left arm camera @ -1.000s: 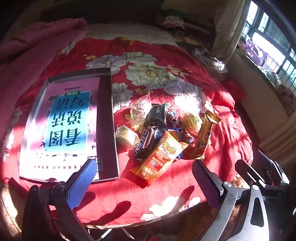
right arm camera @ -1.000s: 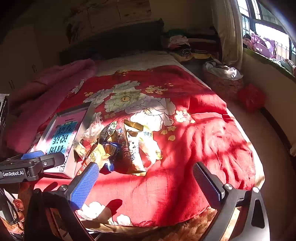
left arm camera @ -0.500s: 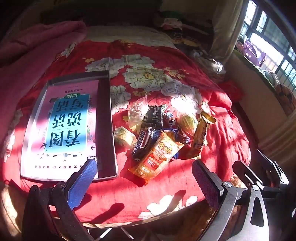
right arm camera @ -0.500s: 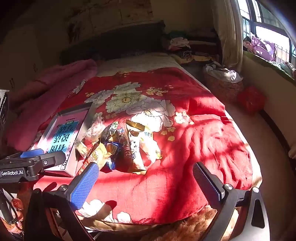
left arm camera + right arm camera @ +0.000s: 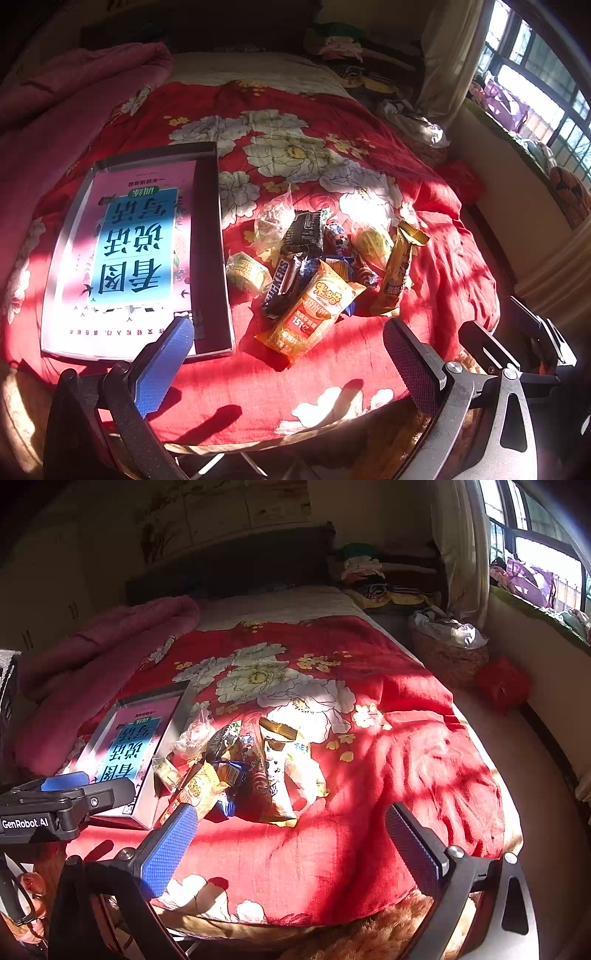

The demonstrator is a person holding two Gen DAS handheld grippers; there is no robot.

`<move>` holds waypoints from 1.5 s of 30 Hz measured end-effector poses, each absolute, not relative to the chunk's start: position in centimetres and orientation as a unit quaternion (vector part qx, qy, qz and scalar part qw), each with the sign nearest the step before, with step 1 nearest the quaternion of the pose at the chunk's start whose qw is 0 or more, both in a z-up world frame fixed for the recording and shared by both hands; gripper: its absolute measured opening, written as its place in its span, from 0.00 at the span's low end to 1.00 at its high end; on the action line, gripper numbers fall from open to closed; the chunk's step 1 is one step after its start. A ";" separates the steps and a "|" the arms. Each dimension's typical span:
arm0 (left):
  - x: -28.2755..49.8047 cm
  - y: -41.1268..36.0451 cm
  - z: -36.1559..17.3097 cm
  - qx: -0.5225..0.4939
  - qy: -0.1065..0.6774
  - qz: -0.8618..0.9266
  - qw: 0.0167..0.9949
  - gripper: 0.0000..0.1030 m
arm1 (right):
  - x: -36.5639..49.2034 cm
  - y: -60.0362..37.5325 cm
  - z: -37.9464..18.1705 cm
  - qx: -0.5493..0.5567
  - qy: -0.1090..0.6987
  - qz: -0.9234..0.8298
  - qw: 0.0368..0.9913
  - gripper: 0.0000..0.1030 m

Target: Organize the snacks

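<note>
Both grippers, left [image 5: 288,360] and right [image 5: 291,845], gape wide, empty (nothing touched); take the top orange packet [image 5: 314,308] first, toward the box [image 5: 207,229].

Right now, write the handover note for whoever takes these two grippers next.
Left gripper: open, empty, held off the near edge of the red floral bedspread.
Right gripper: open, empty, also short of the bed edge.
The snacks lie in one loose pile on the bedspread: orange rice-cracker packet nearest, dark Snickers bar beside it, gold stick wrapper on the far side of the pile from the box, black wafer pack and clear sweet bag behind.
The shallow grey box with a pink and blue book in it sits left of the pile; no snacks in it.
Done: nothing sorted yet.
Left: the whole pile.
</note>
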State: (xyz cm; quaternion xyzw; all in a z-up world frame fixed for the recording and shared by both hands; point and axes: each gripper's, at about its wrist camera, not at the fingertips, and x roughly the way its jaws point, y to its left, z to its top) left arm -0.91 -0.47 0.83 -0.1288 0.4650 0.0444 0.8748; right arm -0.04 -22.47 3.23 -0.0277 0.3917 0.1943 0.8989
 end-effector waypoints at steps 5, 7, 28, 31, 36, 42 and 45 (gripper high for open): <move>-0.9 -0.6 0.8 -0.128 0.464 0.044 0.875 0.99 | -0.1 -22.4 3.2 -0.026 0.392 0.196 0.898 1.00; -1.0 -0.6 0.9 -0.129 0.462 0.043 0.876 0.99 | -0.1 -22.5 3.2 -0.026 0.393 0.195 0.898 1.00; -1.1 -0.3 0.9 -0.129 0.464 0.046 0.875 0.99 | -0.1 -22.4 3.0 -0.029 0.395 0.192 0.898 1.00; -1.1 -0.3 0.8 -0.130 0.466 0.047 0.874 0.99 | 0.0 -22.3 3.0 -0.029 0.395 0.192 0.898 1.00; -1.0 -0.5 0.6 -0.130 0.468 0.048 0.873 0.99 | 0.0 -22.3 2.9 -0.029 0.395 0.192 0.898 1.00; -1.0 -0.5 0.4 -0.129 0.470 0.048 0.872 0.99 | 0.0 -22.4 2.8 -0.029 0.396 0.191 0.897 1.00; -0.9 -0.5 0.0 -0.131 0.473 0.044 0.870 0.99 | 0.1 -22.4 2.7 -0.030 0.397 0.191 0.897 1.00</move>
